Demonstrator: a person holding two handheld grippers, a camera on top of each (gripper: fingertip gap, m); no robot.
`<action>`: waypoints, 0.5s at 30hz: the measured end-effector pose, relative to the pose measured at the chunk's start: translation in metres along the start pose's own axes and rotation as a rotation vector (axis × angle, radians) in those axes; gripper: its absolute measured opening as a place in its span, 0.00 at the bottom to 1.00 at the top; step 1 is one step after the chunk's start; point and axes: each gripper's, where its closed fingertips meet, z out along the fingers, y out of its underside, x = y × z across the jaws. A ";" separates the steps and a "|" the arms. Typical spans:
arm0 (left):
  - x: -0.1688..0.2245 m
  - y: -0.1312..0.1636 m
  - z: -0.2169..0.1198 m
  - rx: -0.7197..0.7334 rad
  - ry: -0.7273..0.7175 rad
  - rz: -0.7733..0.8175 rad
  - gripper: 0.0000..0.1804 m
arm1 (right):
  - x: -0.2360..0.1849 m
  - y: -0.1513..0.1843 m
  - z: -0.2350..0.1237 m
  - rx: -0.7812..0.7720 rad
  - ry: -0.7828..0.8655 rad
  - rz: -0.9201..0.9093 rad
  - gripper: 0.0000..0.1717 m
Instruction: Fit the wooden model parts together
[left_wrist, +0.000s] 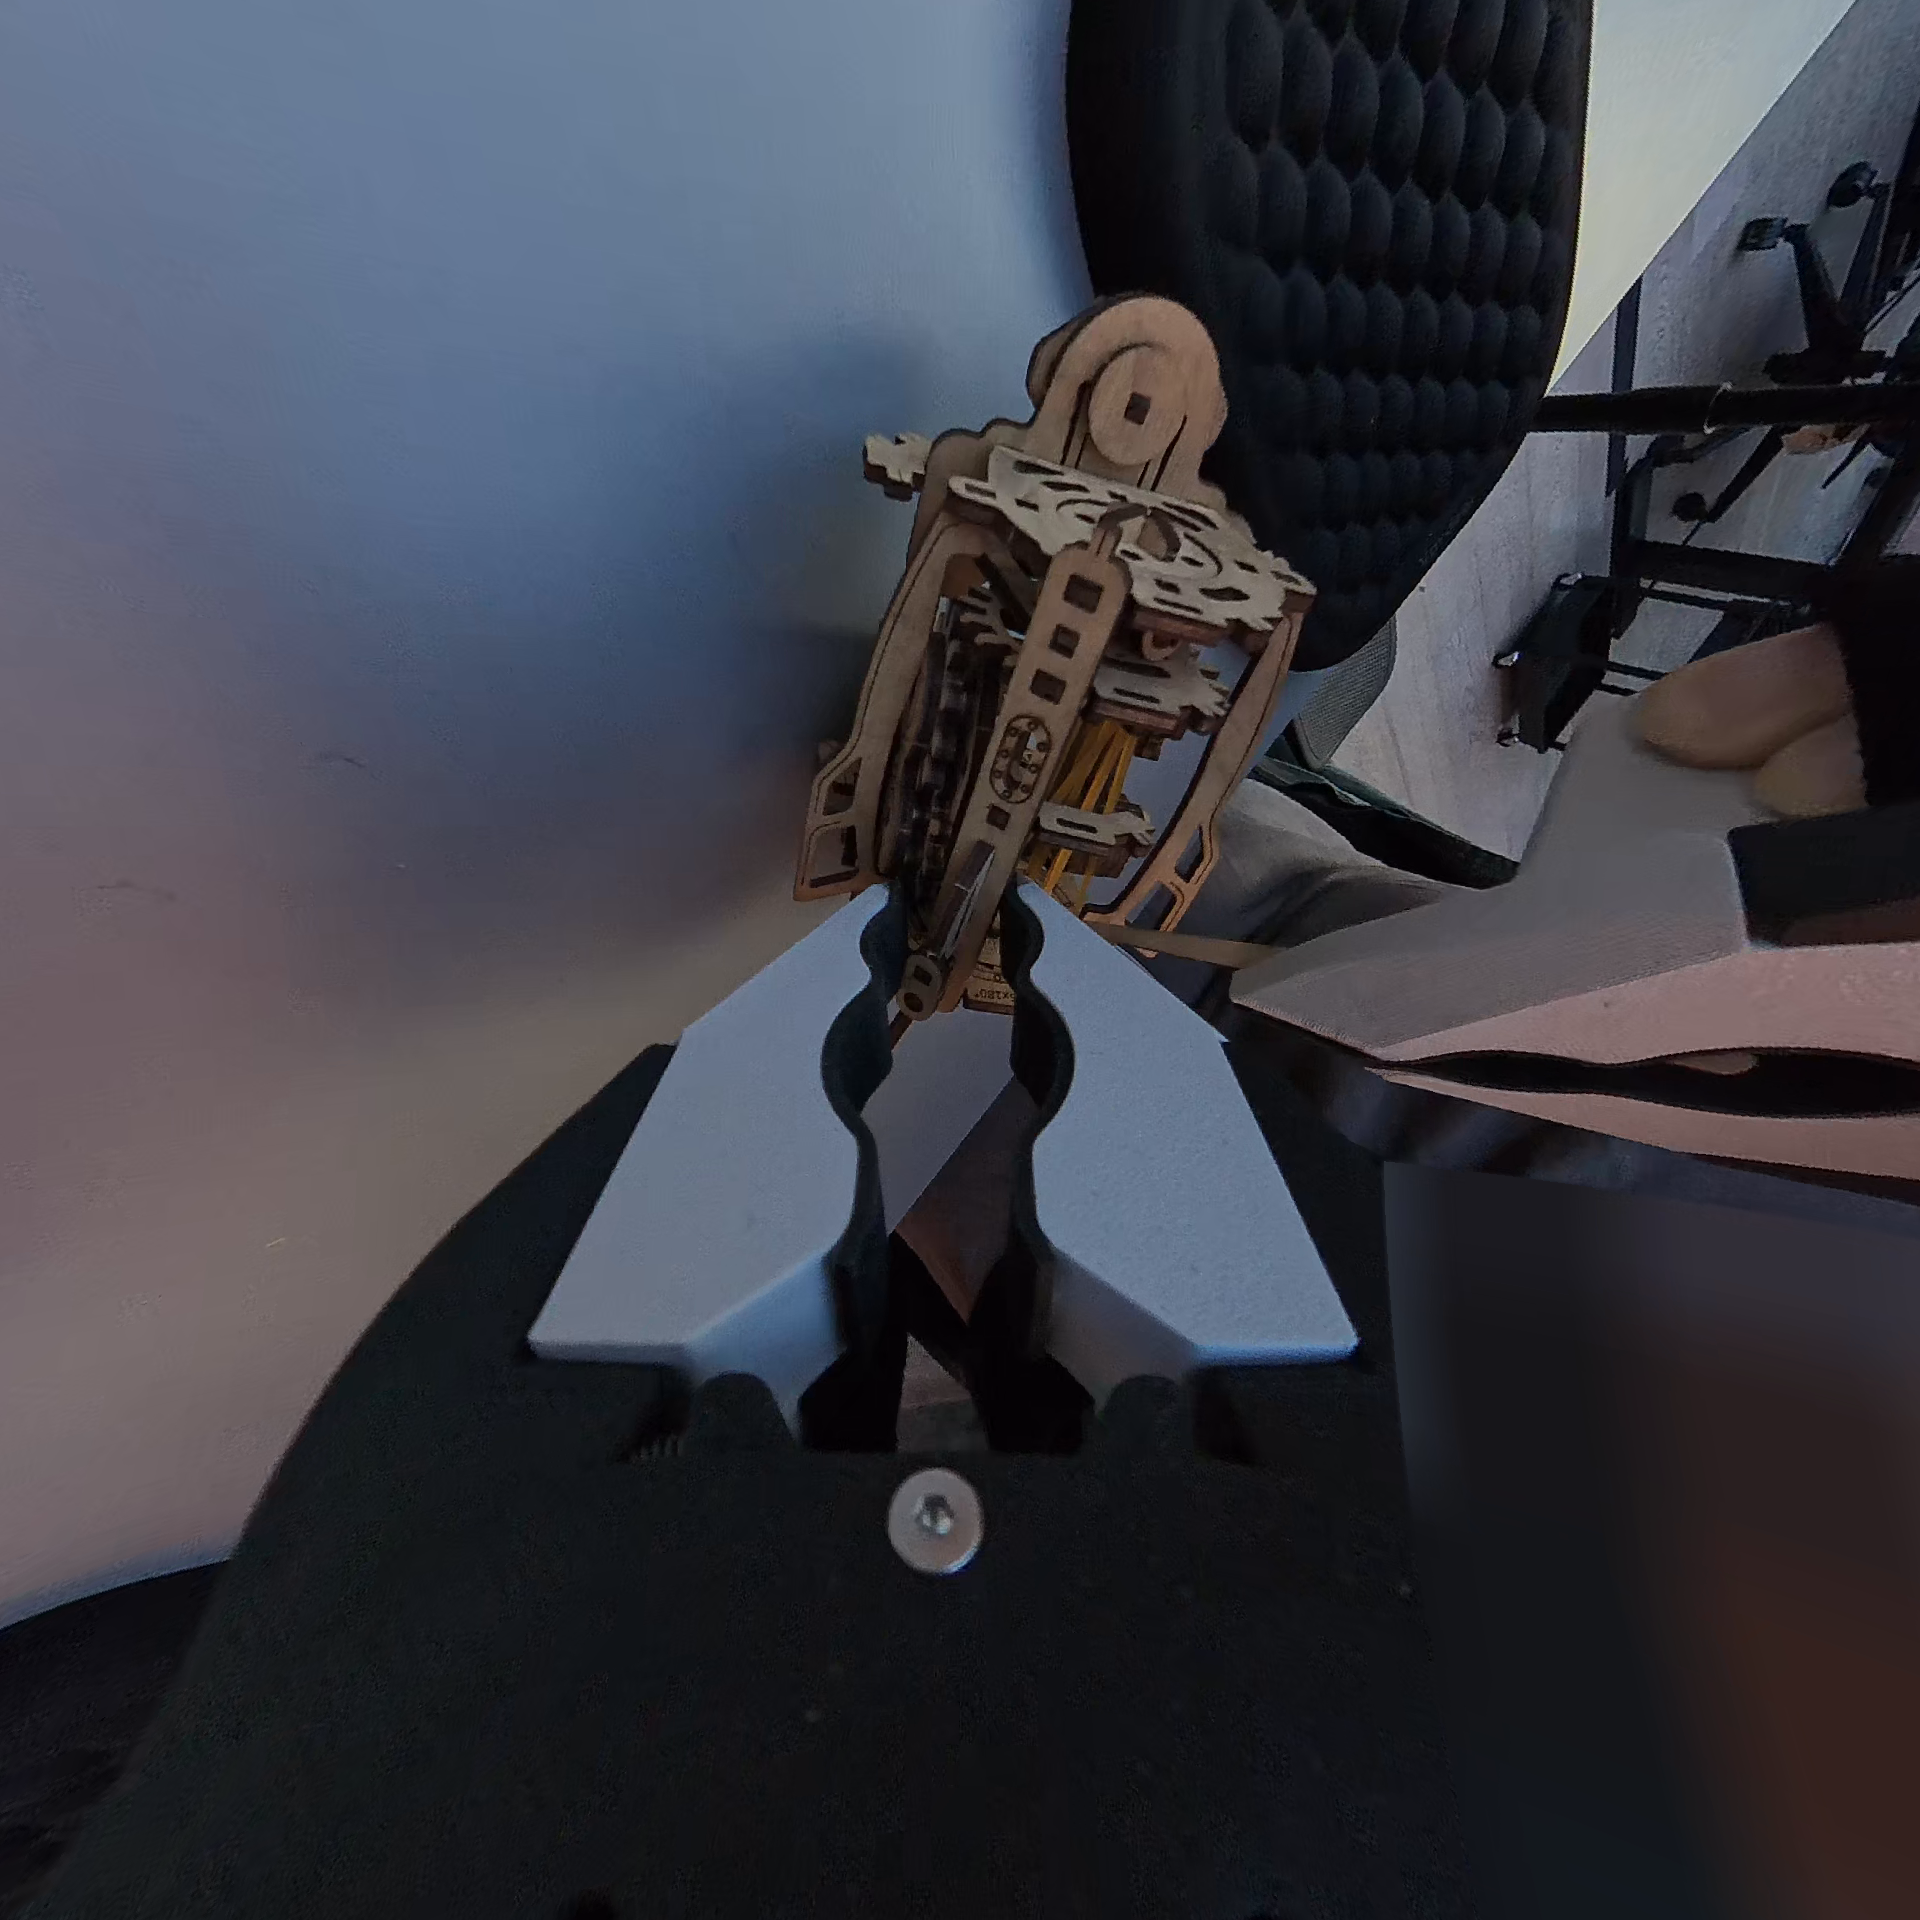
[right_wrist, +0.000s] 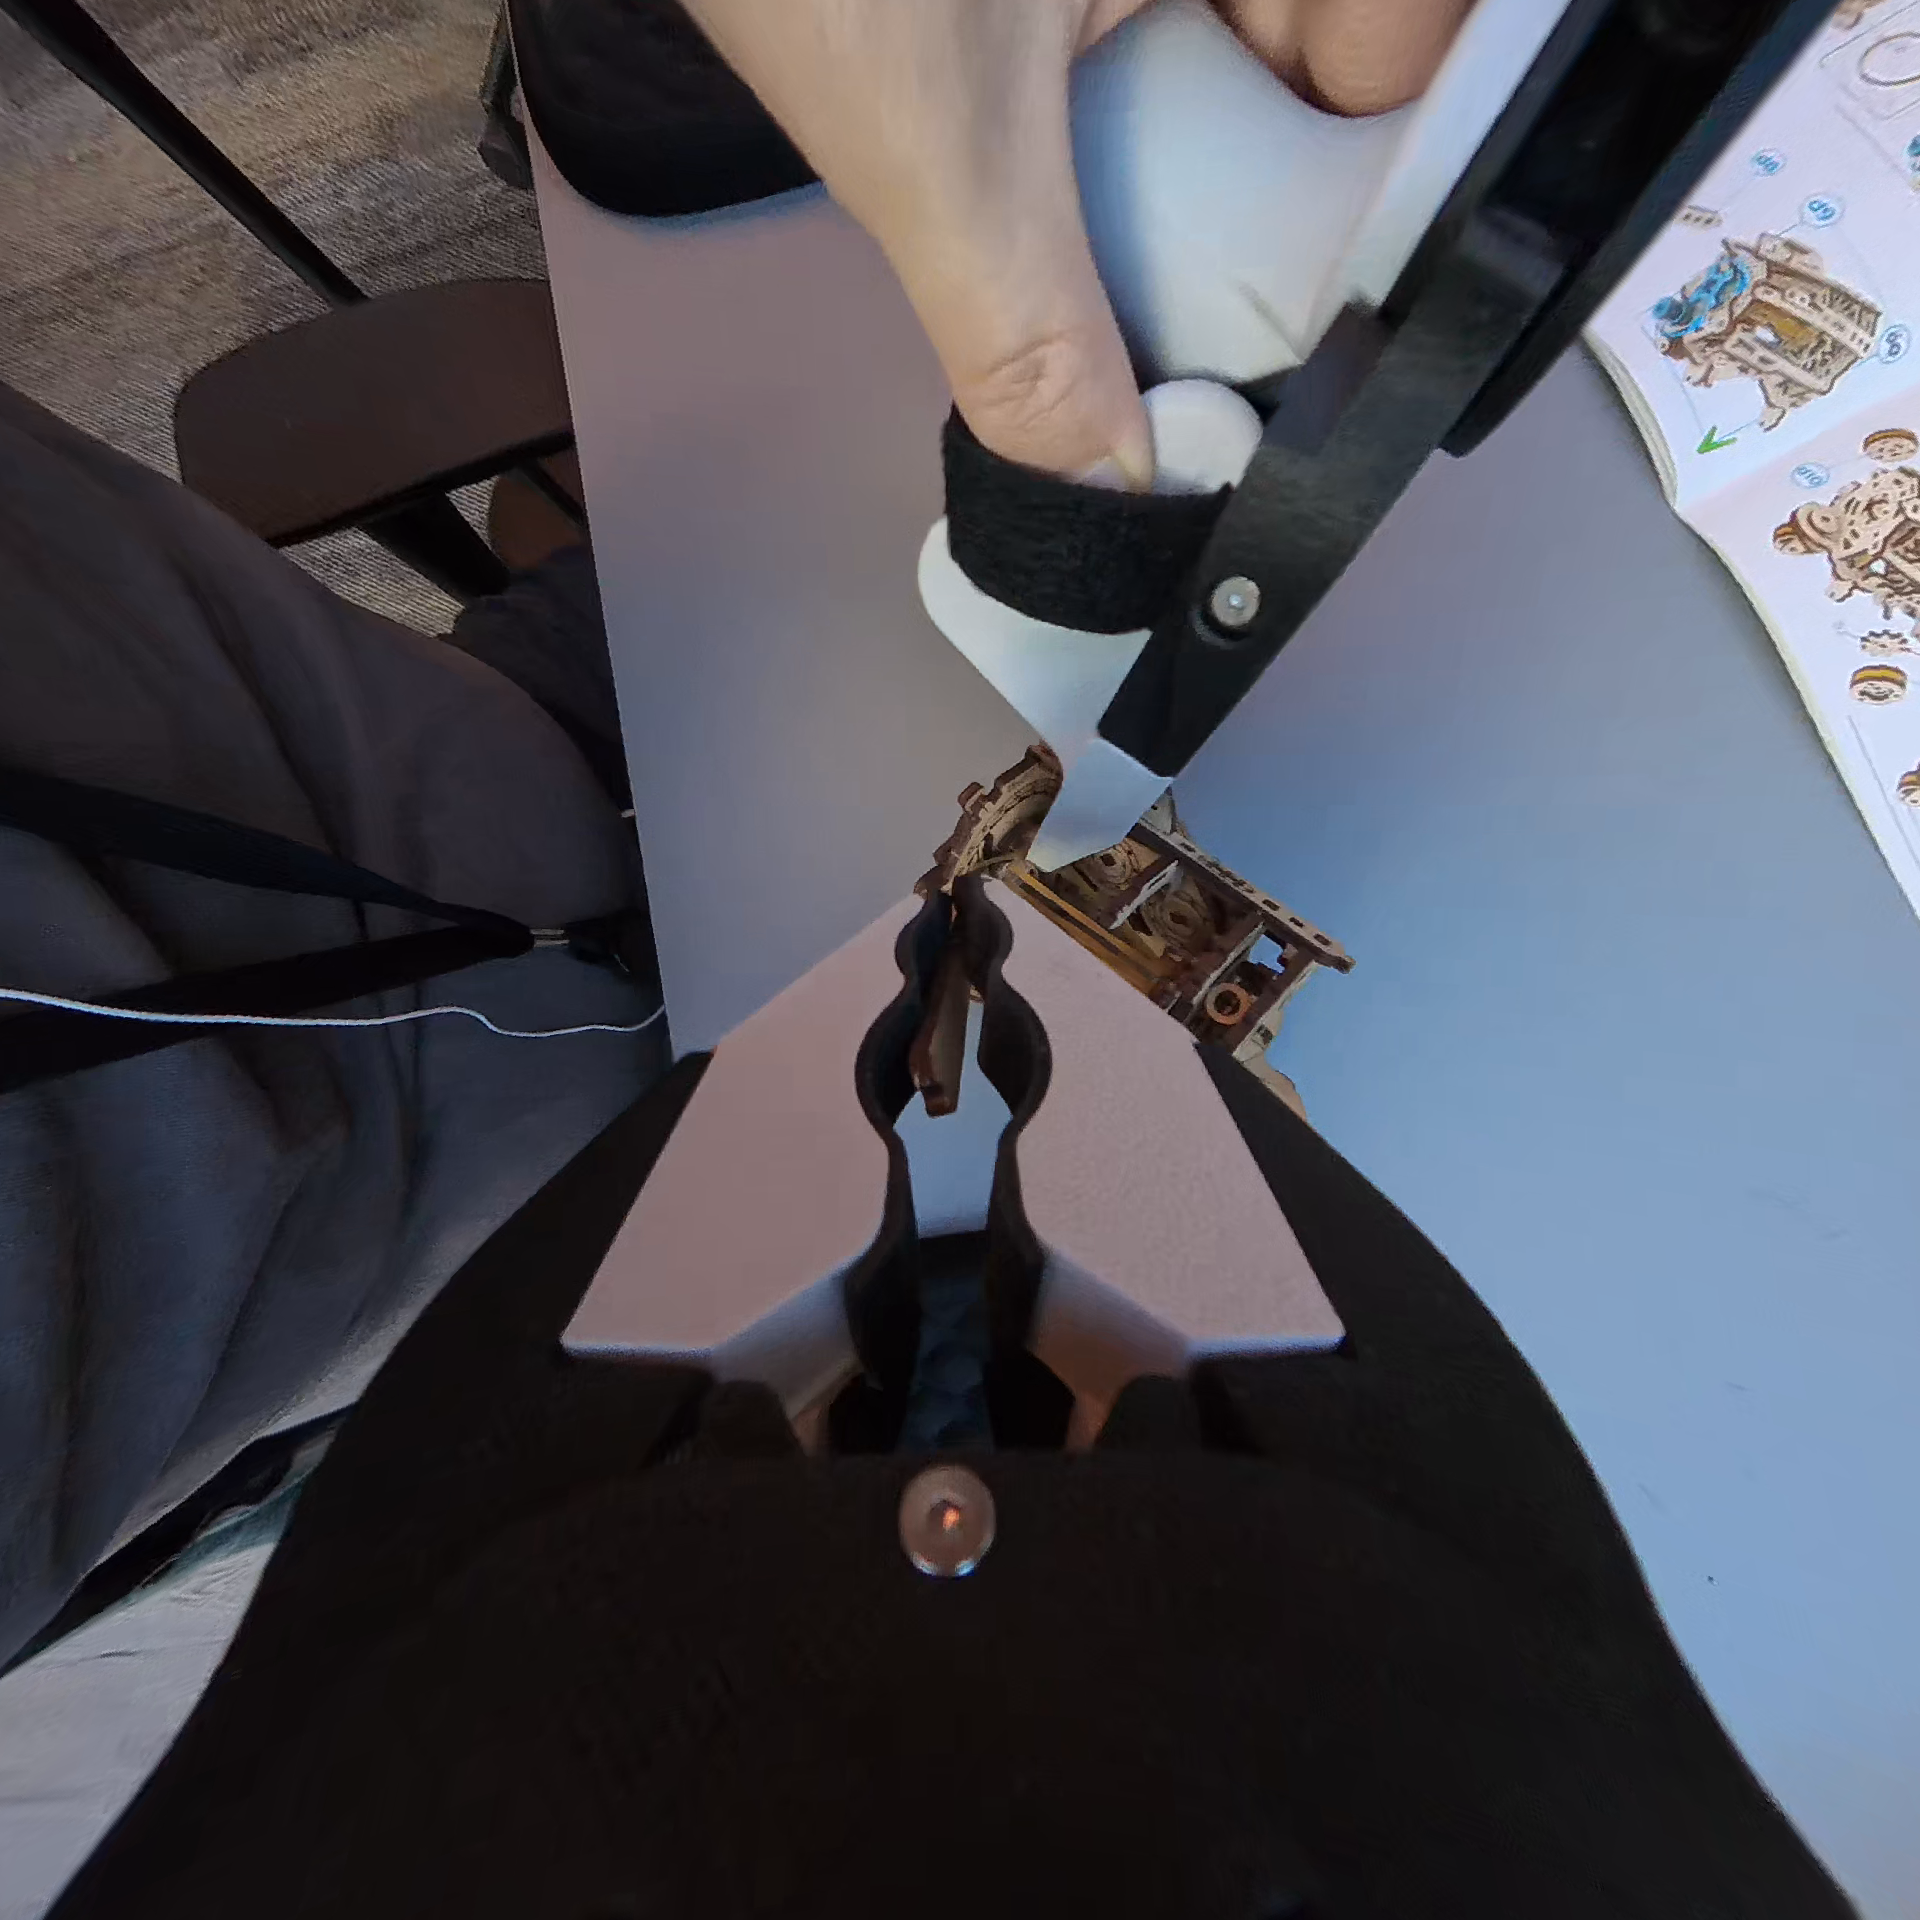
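Above the pale table (right_wrist: 1558, 1039), near its edge, my left gripper (left_wrist: 951, 935) clamps the base of the wooden model (left_wrist: 1049, 665) (an openwork frame with gears and yellow bands), both pads pressing on it. My right gripper (right_wrist: 951, 935) pinches a thin flat wooden piece (right_wrist: 940, 1039), its tip touching the model's gear end. An instruction booklet (right_wrist: 1808, 416) lies at the table's far right edge.

White table (right_wrist: 1558, 1091) with an open instruction booklet (right_wrist: 1808, 436) lying flat near its far right edge.
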 end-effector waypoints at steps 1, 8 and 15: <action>0.000 0.000 0.000 0.000 -0.001 0.004 0.08 | 0.000 0.000 0.000 -0.005 0.009 -0.003 0.00; 0.000 0.000 0.000 0.010 0.007 -0.010 0.08 | -0.001 -0.005 0.000 -0.004 0.041 -0.029 0.00; 0.000 0.000 0.000 0.003 -0.003 0.000 0.08 | -0.003 -0.002 0.002 -0.040 0.031 -0.042 0.00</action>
